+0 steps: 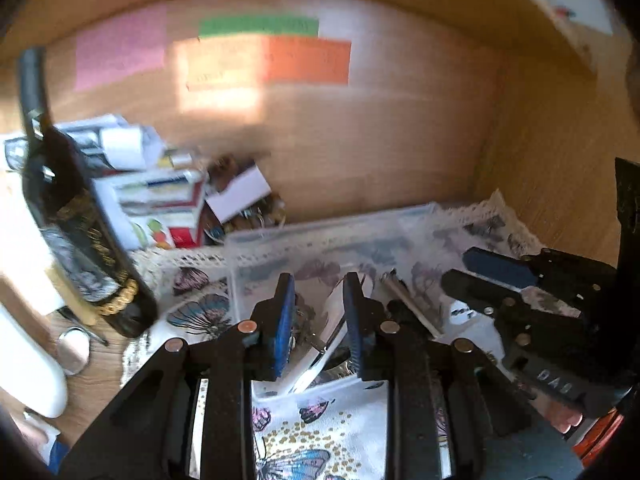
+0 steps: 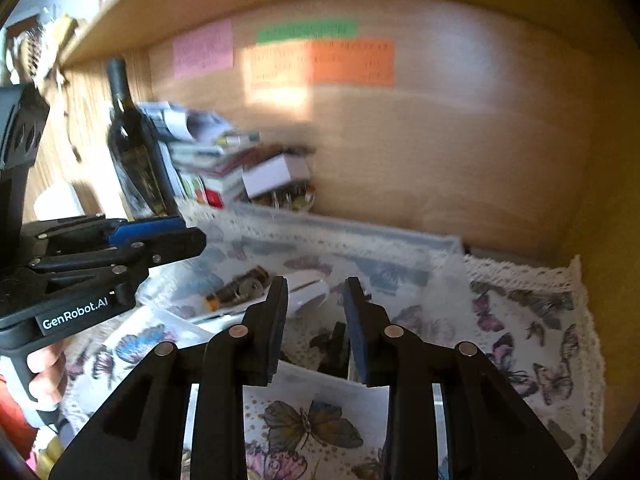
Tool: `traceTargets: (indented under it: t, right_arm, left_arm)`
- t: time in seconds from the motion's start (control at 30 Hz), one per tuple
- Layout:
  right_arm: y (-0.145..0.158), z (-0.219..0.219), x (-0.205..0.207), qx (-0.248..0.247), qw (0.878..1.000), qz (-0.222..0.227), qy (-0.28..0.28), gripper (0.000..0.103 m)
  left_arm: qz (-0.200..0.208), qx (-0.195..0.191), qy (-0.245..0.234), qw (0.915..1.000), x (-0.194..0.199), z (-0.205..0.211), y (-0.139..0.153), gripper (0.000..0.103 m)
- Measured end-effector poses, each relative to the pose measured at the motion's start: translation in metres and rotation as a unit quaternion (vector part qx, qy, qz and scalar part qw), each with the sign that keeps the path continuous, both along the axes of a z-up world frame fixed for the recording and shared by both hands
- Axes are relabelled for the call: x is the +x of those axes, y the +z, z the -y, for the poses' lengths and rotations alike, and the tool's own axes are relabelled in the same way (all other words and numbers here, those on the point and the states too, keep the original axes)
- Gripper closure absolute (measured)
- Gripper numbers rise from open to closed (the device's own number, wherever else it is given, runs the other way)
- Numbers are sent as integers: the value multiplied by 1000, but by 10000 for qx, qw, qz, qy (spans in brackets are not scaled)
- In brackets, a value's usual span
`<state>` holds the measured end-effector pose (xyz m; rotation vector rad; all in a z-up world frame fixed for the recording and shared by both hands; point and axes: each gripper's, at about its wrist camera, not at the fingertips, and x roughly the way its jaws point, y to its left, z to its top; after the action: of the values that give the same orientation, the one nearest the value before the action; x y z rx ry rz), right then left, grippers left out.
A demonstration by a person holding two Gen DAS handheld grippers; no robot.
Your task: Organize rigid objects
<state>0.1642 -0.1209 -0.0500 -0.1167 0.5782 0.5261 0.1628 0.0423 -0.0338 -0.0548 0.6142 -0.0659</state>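
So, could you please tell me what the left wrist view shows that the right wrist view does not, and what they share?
Only the left wrist view shows the small round metal lid on the bare wood beside the cloth, and the right gripper coming in from the side.

Only the right wrist view shows the upper shelf edge, the left gripper marked GenRobot.AI, and the hand holding it.

Both show the dark bottle, the clear plastic tray, the butterfly cloth and the coloured notes.
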Motion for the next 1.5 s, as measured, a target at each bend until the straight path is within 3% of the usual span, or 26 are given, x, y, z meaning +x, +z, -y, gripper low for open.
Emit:
traceTargets:
  t: [0.23, 0.37, 0.6, 0.8, 1.5]
  right_arm:
    - [38, 24, -47, 456, 9967, 637, -204, 61]
    - [47, 30, -67, 540, 9940, 894, -310, 45]
    - [47, 38, -88, 651, 9900, 1123, -545, 16]
    - [47, 40, -101, 713, 9884, 1200, -601, 7]
    - [52, 43, -114, 849, 9847, 1396, -606, 3]
  left_arm:
    - [699, -72, 94, 9975, -51, 2, 30, 58]
    - [1115, -11, 175, 9936, -81, 7, 43, 34]
    - [1487, 37, 253, 9885, -113, 15, 51, 9]
    - [1523, 1, 321, 9878, -123, 19, 46, 6]
    - [1613, 67, 381, 9861, -129, 23, 44, 4]
